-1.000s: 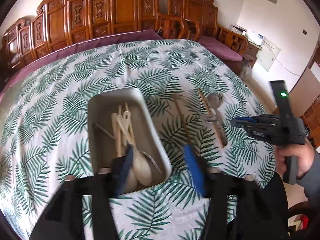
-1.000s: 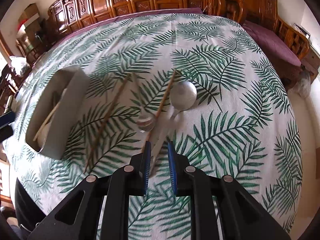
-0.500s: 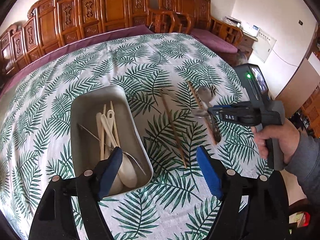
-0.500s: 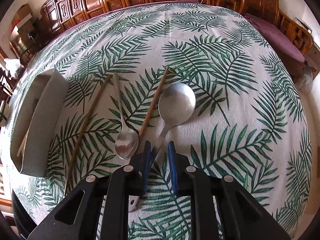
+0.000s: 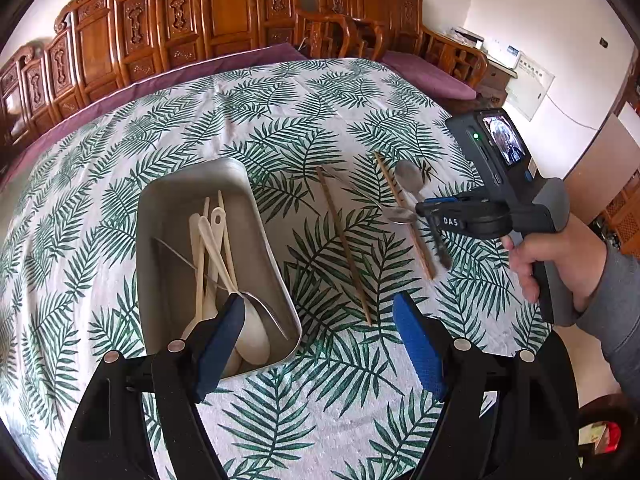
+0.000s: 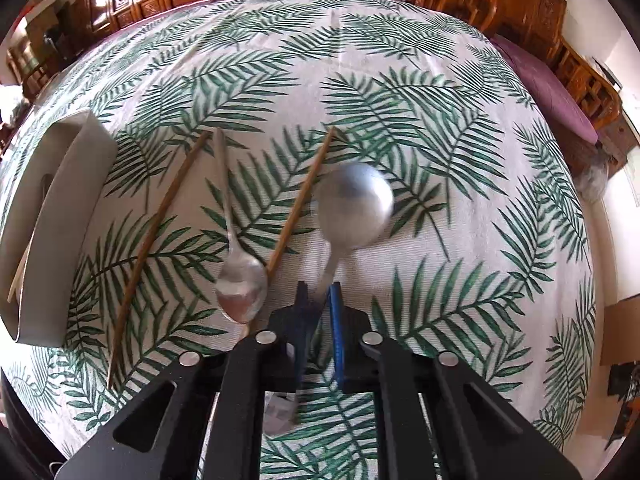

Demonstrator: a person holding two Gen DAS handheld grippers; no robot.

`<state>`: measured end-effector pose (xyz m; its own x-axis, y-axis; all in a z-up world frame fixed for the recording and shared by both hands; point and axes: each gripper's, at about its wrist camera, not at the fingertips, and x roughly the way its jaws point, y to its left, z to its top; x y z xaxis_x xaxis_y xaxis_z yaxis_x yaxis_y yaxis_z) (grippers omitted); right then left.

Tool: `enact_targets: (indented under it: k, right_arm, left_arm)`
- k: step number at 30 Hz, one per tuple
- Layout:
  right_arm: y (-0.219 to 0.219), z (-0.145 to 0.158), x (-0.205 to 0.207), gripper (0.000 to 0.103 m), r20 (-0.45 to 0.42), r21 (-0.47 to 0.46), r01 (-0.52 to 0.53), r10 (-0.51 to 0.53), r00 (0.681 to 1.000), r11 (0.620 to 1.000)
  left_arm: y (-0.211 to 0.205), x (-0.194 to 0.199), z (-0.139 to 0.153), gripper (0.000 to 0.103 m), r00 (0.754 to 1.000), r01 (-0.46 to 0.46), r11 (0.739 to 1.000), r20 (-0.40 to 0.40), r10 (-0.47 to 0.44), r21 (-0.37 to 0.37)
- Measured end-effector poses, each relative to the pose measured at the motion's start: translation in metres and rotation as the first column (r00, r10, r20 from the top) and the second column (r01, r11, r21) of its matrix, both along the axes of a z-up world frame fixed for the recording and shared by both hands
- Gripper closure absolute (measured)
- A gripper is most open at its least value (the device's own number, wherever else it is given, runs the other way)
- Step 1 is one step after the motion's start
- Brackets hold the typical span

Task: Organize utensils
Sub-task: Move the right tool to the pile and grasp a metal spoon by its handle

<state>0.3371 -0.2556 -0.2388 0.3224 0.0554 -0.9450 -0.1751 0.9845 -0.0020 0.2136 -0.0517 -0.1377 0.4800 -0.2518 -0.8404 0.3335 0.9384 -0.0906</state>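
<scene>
A metal tray (image 5: pixel 168 204) on the leaf-print cloth holds several pale spoons and chopsticks. My left gripper (image 5: pixel 320 344) is open and empty at the tray's near right corner. My right gripper (image 6: pixel 318 300) is shut on the handle of a large metal spoon (image 6: pixel 354 210), whose bowl is blurred and seems lifted off the cloth. It also shows in the left wrist view (image 5: pixel 430 210). A smaller metal spoon (image 6: pixel 240 284) and two wooden chopsticks (image 6: pixel 152 236) (image 6: pixel 300 204) lie on the cloth to its left.
The tray shows at the left edge of the right wrist view (image 6: pixel 60 216). Carved wooden chairs (image 5: pixel 224 12) with purple cushions ring the far side of the table. The table edge falls away at the right.
The right gripper has closed on the large spoon's handle and the spoon now moves, blurred. The left gripper has drawn back from the tray and steadied.
</scene>
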Motion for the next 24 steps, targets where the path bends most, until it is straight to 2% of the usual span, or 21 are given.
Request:
enact_targets:
  k: [14,24]
  right_arm:
    - [-0.033,0.001,-0.033,0.096,0.014,0.007,0.03,-0.03,0.999,1.0]
    - [-0.045,0.0,-0.04,0.095,0.047,0.081,0.048,-0.052,0.998,0.996]
  left_arm:
    - [-0.006,0.005,-0.005,0.03,1.0,-0.012,1.0,-0.005,0.012,0.02]
    - [-0.039,0.025,-0.011,0.03,1.0,0.023,0.999,-0.014,-0.023,0.038]
